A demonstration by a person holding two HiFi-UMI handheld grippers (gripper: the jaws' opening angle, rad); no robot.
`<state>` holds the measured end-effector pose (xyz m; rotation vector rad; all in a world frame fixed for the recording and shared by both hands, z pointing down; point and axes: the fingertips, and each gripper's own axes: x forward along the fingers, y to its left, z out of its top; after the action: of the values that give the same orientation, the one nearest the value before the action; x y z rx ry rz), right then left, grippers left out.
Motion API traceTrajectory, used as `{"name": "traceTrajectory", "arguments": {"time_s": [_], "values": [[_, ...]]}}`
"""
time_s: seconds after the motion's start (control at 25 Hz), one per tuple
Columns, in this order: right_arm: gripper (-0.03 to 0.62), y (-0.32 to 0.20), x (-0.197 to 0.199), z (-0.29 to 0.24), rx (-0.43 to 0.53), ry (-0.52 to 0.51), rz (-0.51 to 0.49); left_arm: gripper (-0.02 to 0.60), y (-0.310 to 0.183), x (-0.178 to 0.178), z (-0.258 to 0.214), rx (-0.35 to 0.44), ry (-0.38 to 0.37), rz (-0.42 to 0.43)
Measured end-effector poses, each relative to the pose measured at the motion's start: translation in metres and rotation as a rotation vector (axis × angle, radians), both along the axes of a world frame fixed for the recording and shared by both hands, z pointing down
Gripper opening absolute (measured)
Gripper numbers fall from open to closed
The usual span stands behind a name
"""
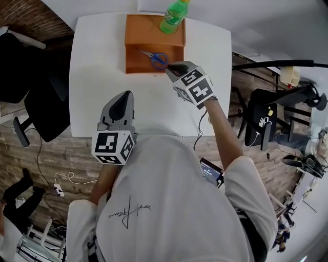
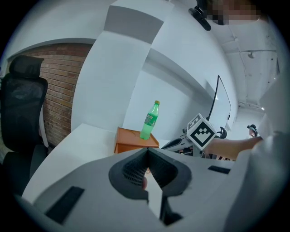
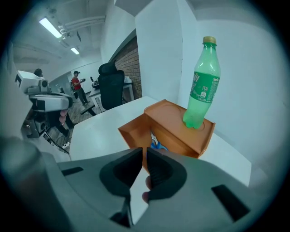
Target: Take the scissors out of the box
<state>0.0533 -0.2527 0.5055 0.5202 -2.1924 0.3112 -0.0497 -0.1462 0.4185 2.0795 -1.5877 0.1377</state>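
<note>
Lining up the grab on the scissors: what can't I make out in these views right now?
Right gripper view: lower part of the scissors, behind the right gripper jaws.
Left gripper view: the scissors entirely, behind the box wall.
Head view: whether the scissors blades are open, too small.

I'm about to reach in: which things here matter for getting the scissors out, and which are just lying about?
Job: scissors lying in the orange box; right gripper, jaws slightly apart, empty.
Lying about: green bottle standing on the box; black chair beside the table.
</note>
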Motion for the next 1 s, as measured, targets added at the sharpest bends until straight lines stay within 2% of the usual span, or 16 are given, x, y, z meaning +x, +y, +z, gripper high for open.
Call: {"name": "traceTrajectory", "arguments": {"time_s": [0.4, 0.6, 0.68, 1.0], "values": [[0.069, -0.006, -0.007, 0.018, -0.043, 0.054, -0.053, 0.008, -0.004, -0.006, -0.004, 0.002, 0.031, -0.01], [0.076, -0.013, -0.009, 0.026, -0.061, 0.079, -0.062, 0.008, -0.002, -0.008, -0.002, 0.001, -0.004, -0.007], [0.11, -0.014, -0.01, 0.031, -0.079, 0.09, -0.076, 0.008, 0.0, -0.006, 0.001, -0.005, 0.001, 0.001], [0.12, -0.025, -0.013, 0.053, -0.113, 0.148, -0.101, 0.008, -0.003, -0.005, 0.01, -0.031, 0.018, 0.008]]}}
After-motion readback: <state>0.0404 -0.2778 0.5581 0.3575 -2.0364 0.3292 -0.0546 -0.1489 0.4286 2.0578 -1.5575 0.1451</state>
